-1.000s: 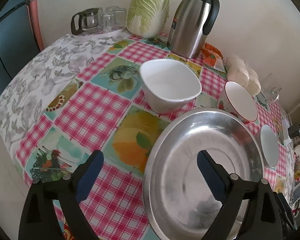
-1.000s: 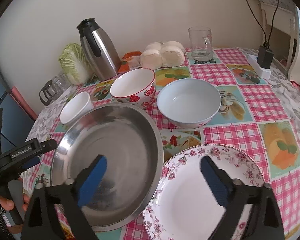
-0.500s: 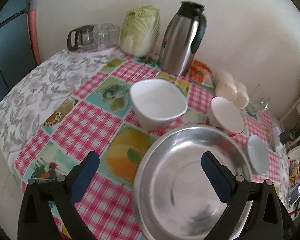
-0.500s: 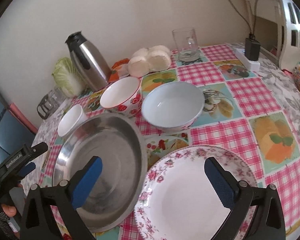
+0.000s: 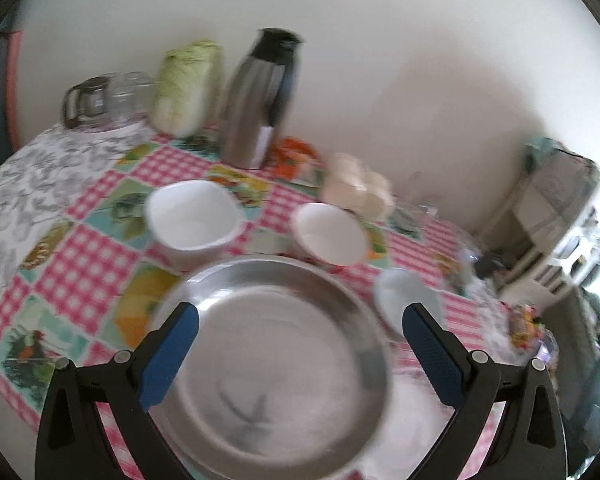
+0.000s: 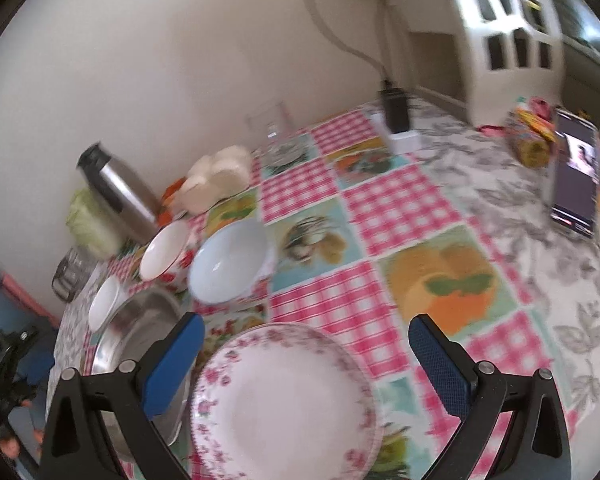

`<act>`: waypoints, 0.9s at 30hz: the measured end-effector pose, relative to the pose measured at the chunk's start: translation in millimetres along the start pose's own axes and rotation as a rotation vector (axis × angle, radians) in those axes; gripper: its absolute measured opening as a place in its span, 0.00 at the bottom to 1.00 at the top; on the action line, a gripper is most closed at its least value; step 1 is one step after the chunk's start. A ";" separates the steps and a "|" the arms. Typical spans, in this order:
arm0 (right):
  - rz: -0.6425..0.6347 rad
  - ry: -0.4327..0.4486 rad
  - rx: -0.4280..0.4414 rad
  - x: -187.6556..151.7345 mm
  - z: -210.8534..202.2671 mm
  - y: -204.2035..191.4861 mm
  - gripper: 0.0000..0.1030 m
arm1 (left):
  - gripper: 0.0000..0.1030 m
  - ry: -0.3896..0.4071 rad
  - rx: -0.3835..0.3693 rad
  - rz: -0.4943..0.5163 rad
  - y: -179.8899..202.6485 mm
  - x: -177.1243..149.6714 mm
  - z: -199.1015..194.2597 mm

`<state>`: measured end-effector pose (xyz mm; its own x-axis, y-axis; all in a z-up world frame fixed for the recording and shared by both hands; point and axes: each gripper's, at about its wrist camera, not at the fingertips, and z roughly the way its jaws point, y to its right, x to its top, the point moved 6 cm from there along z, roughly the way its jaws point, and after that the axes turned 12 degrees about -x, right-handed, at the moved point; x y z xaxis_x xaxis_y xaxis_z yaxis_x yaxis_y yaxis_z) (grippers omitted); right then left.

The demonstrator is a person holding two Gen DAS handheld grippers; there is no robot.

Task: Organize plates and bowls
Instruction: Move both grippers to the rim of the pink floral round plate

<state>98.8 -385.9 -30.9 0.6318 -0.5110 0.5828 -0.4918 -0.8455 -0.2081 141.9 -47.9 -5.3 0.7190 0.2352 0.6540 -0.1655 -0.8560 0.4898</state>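
A large steel plate lies on the checked tablecloth, under my open, empty left gripper. Behind it stand a white square bowl, a red-rimmed bowl and a pale blue bowl. In the right wrist view a floral china plate lies under my open, empty right gripper. The steel plate is to its left, the pale blue bowl, red-rimmed bowl and white bowl behind.
A steel thermos, a cabbage, glass cups and buns stand along the wall. A glass mug, a power adapter and a phone are at the right side.
Both grippers have pulled back and up, and both views swing right. The left view now centres on the steel plate; the right view shows more of the table's right side. Nothing was grasped.
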 end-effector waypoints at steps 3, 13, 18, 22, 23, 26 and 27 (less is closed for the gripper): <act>0.065 0.003 -0.008 1.5 -1.3 26.8 1.00 | 0.99 -0.024 -0.036 0.043 29.2 -9.3 2.3; 0.173 -0.031 -0.032 -3.1 6.5 75.4 1.00 | 0.99 -0.222 -0.103 0.169 117.3 -77.0 26.5; 0.170 -0.074 -0.039 -10.8 14.0 77.6 1.00 | 0.99 -0.315 -0.124 0.163 137.3 -114.3 39.9; 0.167 -0.132 -0.046 -20.6 24.8 76.5 1.00 | 0.98 -0.363 -0.096 0.152 136.3 -133.1 48.7; 0.166 -0.146 -0.042 -23.3 27.5 75.8 1.00 | 0.98 -0.380 -0.096 0.125 133.2 -137.0 52.3; 0.156 -0.173 -0.032 -28.9 33.8 72.9 1.00 | 0.98 -0.421 -0.085 0.041 119.1 -148.8 58.6; 0.153 -0.183 -0.030 -31.3 36.3 71.5 0.99 | 0.98 -0.429 -0.085 0.019 115.8 -151.6 60.3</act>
<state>65.6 -436.0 -92.6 0.6453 -0.6547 0.3937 -0.6061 -0.7524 -0.2577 54.4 -210.4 -82.4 0.9278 -0.0083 0.3730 -0.2234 -0.8132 0.5375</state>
